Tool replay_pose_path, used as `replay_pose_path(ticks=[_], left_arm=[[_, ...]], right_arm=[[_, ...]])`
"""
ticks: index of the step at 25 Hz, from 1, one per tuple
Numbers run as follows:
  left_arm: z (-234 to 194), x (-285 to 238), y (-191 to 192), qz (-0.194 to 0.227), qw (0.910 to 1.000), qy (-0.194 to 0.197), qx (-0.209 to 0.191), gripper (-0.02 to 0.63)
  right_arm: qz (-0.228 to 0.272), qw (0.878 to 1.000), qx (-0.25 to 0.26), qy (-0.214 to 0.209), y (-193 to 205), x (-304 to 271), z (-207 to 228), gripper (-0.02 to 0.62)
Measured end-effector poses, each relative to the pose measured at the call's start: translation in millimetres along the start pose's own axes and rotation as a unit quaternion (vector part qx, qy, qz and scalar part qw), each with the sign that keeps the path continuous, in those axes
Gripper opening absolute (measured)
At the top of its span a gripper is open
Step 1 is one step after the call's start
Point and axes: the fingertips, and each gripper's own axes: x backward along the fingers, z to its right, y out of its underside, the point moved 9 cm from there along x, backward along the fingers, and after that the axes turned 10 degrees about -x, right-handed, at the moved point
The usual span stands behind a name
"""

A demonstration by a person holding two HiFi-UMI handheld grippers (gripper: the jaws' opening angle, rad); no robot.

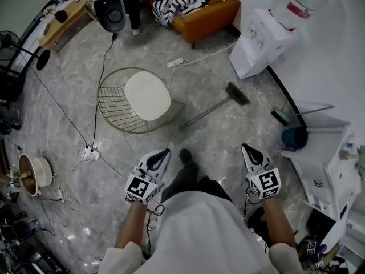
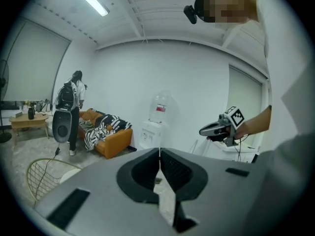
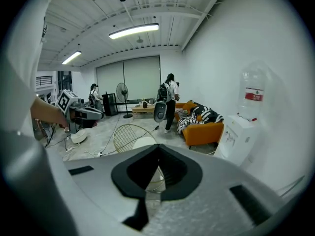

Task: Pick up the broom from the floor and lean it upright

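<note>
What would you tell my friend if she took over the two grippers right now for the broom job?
Left gripper: jaws shut, empty, held above the floor.
Right gripper: jaws shut, empty, held above the floor.
Broom: lying flat on the floor ahead, handle end near the wire chair, not touched by either gripper.
Done: nothing yet.
Left to do: open the jaws, reach down, grip the handle, lift the broom and lean it upright, probably against a wall.
</note>
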Motion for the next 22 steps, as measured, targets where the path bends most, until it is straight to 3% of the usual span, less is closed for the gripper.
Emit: replay_pose_path(ticks=[11, 22], left_arm=[[-56, -35, 42, -0.025, 0.9993, 0.016, 0.022, 0.011], [-61, -93, 85, -0.051, 0.9969, -0.019, 0.056, 0.011]], right_arm=[[-0.037, 0.999, 0.019, -0.002, -15, -79, 13, 0.0], [-0.064, 0.996, 0.046, -0.052, 7, -159, 62, 0.0]])
